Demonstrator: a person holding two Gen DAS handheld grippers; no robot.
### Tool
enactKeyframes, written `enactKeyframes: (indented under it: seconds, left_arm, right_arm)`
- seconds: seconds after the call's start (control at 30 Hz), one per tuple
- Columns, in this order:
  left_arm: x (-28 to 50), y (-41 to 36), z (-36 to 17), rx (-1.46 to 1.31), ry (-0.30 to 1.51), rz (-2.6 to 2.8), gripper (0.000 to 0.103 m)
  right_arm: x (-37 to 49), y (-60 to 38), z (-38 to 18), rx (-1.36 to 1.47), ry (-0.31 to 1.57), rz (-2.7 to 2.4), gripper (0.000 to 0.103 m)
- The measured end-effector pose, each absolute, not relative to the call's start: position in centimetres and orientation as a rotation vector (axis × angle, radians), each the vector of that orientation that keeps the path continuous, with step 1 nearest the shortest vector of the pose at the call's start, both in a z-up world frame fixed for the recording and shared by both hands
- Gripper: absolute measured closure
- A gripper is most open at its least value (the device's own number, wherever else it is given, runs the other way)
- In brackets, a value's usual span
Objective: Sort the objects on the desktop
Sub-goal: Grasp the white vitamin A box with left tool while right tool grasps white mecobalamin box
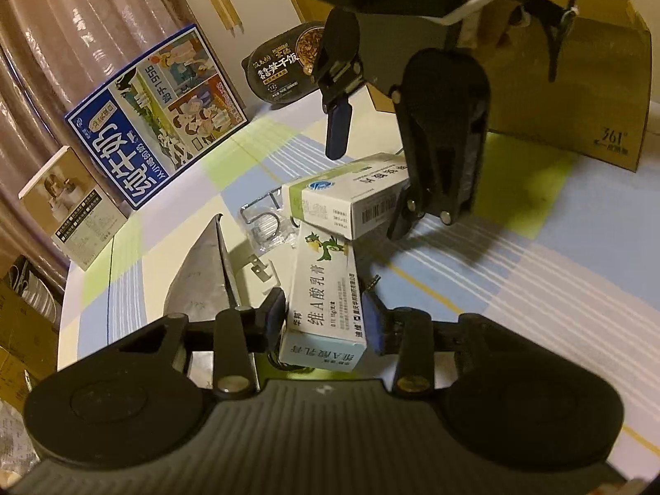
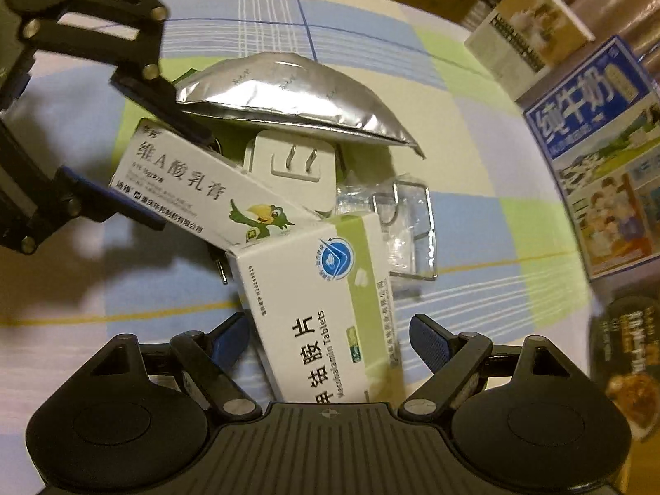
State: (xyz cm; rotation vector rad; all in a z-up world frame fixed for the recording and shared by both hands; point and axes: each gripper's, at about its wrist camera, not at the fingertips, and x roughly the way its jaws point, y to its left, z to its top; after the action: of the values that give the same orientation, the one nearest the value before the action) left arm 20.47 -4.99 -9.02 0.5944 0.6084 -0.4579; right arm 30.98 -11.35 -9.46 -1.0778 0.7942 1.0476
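Left tongs are clamped on the long white cream box with the green cartoon bird, its far end tucked under the tablet box. Right tongs sit wide open around that white-and-green tablet box, pads not touching it. Both boxes sit mid-tabletop on checked cloth, beside a silver foil pouch and white plug.

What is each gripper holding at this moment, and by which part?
The left gripper clamps the near end of the cream box. The right gripper straddles the tablet box, jaws open, not gripping.
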Motion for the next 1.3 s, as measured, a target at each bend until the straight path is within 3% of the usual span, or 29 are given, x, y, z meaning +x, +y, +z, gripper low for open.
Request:
enactKeyframes:
  seconds: [0.03, 0.23, 0.33, 0.6, 0.7, 0.83, 1.07, 1.13, 1.3]
  left_arm:
    - [20.4, -4.9, -9.0, 0.59, 0.609, -0.457, 0.068]
    - [19.8, -4.6, -8.9, 0.537, 0.618, -0.447, 0.068]
    - [19.1, -4.5, -8.5, 0.499, 0.63, -0.437, 0.068]
    - [16.0, -3.5, -7.7, 0.344, 0.716, -0.429, 0.068]
    - [14.7, -2.9, -7.7, 0.284, 0.748, -0.425, 0.068]
    - [13.8, -2.4, -8.2, 0.255, 0.789, -0.422, 0.068]
    - [13.7, -2.4, -8.5, 0.248, 0.797, -0.41, 0.066]
    - [13.8, -2.6, -8.6, 0.248, 0.798, -0.41, 0.065]
    - [14.3, -2.7, -9.0, 0.242, 0.806, -0.403, 0.064]
  right_arm:
    - [31.0, -11.4, -9.4, -1.073, 0.803, 1.048, 0.028]
    - [29.5, -11.9, -8.4, -0.951, 0.865, 0.982, 0.034]
    - [27.6, -12.2, -6.9, -0.892, 0.878, 0.894, 0.058]
    - [22.3, -14.5, -6.0, -0.752, 1.016, 0.82, 0.06]
    - [21.0, -15.5, -6.1, -0.73, 1.015, 0.835, 0.058]
    - [20.3, -16.1, -6.6, -0.747, 1.002, 0.83, 0.031]
    - [20.5, -16.5, -9.1, -0.803, 1.025, 0.842, 0.026]
    - [21.1, -16.8, -9.4, -0.761, 1.028, 0.817, 0.02]
    - [21.9, -17.0, -9.5, -0.706, 1.076, 0.773, 0.02]
